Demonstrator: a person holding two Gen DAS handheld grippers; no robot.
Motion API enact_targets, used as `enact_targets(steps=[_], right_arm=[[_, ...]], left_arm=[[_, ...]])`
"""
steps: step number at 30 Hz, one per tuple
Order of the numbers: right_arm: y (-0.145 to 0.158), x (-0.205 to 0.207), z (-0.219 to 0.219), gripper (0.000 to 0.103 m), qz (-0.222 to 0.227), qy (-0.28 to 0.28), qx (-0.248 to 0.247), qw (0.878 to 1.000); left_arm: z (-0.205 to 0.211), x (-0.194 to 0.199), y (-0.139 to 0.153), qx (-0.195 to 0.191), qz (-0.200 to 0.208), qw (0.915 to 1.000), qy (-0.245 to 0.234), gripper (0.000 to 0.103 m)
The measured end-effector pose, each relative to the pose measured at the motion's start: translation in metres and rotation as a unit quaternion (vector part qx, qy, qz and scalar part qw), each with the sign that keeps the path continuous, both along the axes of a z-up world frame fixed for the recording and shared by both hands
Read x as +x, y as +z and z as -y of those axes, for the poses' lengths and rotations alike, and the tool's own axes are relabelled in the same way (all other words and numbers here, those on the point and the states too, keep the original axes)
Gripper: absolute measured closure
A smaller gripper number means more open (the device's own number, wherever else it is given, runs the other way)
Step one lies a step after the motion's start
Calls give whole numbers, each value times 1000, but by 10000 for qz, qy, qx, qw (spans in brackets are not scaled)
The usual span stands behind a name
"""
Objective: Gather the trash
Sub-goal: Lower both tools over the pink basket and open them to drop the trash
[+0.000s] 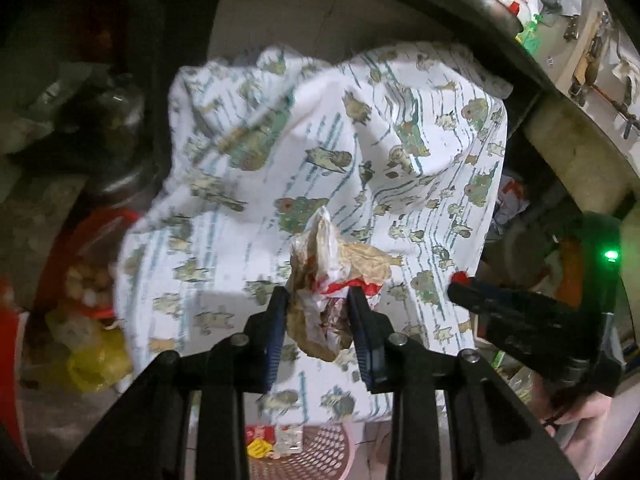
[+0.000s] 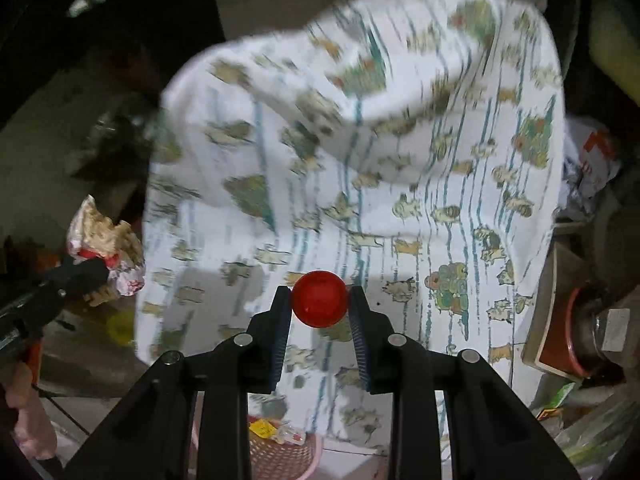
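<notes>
Both claws are loaded. The left gripper (image 1: 318, 300) pinches a crumpled wrapper (image 1: 332, 276), brown paper with white and red plastic, its blue pads pressed into the wad from both sides. The right gripper (image 2: 319, 300) is clamped on a red cap (image 2: 319, 298), small and round, caught right at the fingertips.

Two pieces of trash are in hand, then, and neither is binned yet. The pink basket (image 1: 320, 456) sits below and behind the left claw's fingertips, close under the frame, with a few packets (image 1: 276, 438) already lying inside, so some collecting looks done. From the right wrist the same basket shows low between the fingers, just under the cap.

What is left, by the look of it: carry both loads over the basket and let go.

Ahead of both claws a printed cloth (image 1: 320, 152) hangs draped over something bulky, filling most of the view. To the left claw's left, a yellow bag (image 1: 96, 364) lies on the floor amid clutter; whether that counts as trash cannot be told. The cloth's lower edge hangs right above the basket and could snag a drop.
</notes>
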State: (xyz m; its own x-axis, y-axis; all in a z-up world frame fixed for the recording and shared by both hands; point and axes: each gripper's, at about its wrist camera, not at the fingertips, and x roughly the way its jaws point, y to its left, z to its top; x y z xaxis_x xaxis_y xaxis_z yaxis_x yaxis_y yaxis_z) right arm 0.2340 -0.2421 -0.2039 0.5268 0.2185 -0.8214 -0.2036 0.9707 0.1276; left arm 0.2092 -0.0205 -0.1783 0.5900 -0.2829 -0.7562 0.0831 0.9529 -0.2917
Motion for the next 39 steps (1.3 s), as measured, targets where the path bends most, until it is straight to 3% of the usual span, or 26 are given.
enact_targets(steps=[3,7,13,21,29,34,39], right_arm=[[18,-35,-8,72,136,92,187,9997],[29,-72,-21,72,355,188,135,9991],[23,-116,-40,72,342,352,135,9987],[-49,-124,-53,72,-335,339,-288,9984],[-130,-123,-65,72,-1206,617,-438,9898],[-179,-127,-75,72,-1663,740,-419,9824],[-213,-125,-78,72,-1906,729,-472,9778]], left_arm=[[-14,-25,12,110,134,9997,171,74],[-23,-53,6,181,150,9993,284,74],[-29,-74,-36,233,-366,9986,314,74],[-26,-78,-102,412,-1305,9904,174,74],[-15,-83,-183,439,-2597,9647,81,74],[-11,-87,-221,694,-3125,9473,110,73],[-11,-88,-251,642,-3494,9346,175,73]])
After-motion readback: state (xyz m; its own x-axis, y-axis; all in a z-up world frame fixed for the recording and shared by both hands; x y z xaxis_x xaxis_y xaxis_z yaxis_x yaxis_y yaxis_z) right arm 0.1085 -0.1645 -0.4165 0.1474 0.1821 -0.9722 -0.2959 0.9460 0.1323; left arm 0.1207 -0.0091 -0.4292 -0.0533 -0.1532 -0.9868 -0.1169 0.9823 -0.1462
